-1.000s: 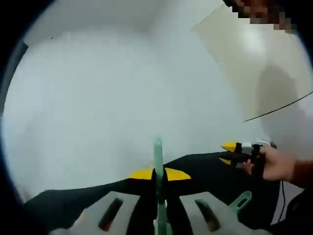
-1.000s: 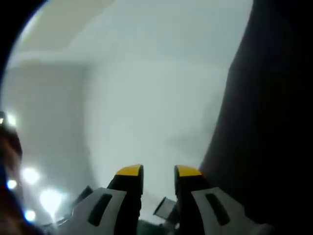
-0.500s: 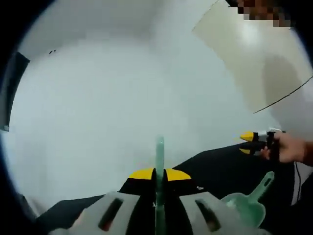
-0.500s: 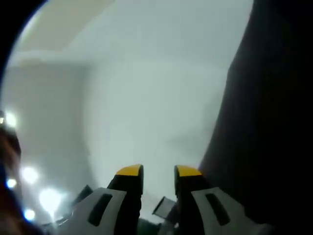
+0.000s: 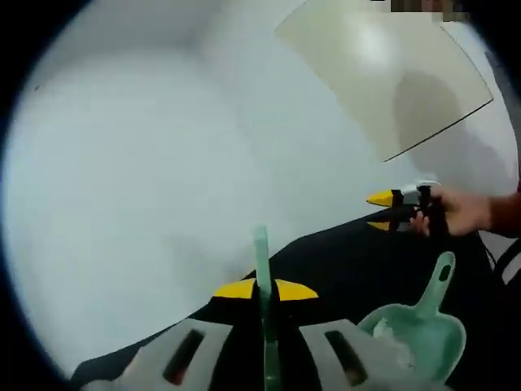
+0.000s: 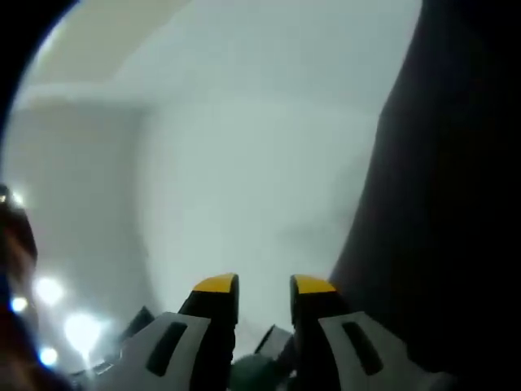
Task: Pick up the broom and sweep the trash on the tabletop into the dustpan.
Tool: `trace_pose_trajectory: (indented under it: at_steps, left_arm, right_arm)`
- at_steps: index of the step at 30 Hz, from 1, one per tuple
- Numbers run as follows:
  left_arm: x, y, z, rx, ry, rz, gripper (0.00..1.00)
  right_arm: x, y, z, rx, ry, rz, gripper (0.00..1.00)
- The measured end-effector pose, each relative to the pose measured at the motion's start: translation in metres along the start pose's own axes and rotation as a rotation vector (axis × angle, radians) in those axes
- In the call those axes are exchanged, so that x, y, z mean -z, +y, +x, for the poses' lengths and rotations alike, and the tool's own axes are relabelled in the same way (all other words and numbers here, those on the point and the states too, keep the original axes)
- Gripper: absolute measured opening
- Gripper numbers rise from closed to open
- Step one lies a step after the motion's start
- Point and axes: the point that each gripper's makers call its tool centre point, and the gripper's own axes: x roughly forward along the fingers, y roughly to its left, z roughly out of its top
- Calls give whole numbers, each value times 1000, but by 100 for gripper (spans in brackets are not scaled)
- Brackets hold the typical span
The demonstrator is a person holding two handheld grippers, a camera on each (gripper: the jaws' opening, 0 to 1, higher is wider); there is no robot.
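**Broom in hand, dustpan already holding something pale**

In the left gripper view, the left claw (image 5: pixel 265 289) is pinched on the thin green handle of the broom (image 5: pixel 261 254), which rises between its yellow tips. The green dustpan (image 5: pixel 417 332) lies on the dark counter (image 5: pixel 350 273) to the right, with pale bits in its scoop, possibly trash. The right claw (image 5: pixel 381 211), held in a person's hand (image 5: pixel 464 213), hovers above the dustpan's handle; in the right gripper view its tips (image 6: pixel 264 284) stand slightly apart, gripping nothing visible. The pickup looks done; how much sweeping remains is unclear. No readable writing.
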Motion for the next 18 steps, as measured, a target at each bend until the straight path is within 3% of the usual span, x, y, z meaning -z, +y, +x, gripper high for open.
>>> trace_pose_trajectory:
  at_steps: [2,4,8,9,12,14,17,18]
  left_arm:
    - [2,1,-3,-9,14,-2,4]
    - [1,1,-13,-20,13,-2,4]
    - [-9,4,-41,-44,-36,-40,4]
    - [-11,5,-52,-57,-55,-49,4]
    - [-7,12,-73,-110,-73,-30,5]
    - [-3,20,-85,-165,-73,-3,4]
    - [1,31,-97,-202,-81,-39,4]
    - [1,33,-98,-205,-87,-53,4]
  right_arm:
    - [7,-4,0,29,41,-3,27]
    - [27,-1,0,42,145,16,27]
    - [69,7,-12,80,380,266,29]
    - [76,7,-18,105,396,282,30]
    - [101,11,-45,193,435,203,32]
    - [114,20,-64,237,418,161,33]
    - [145,31,-81,295,437,230,48]
    - [155,36,-81,284,453,228,48]
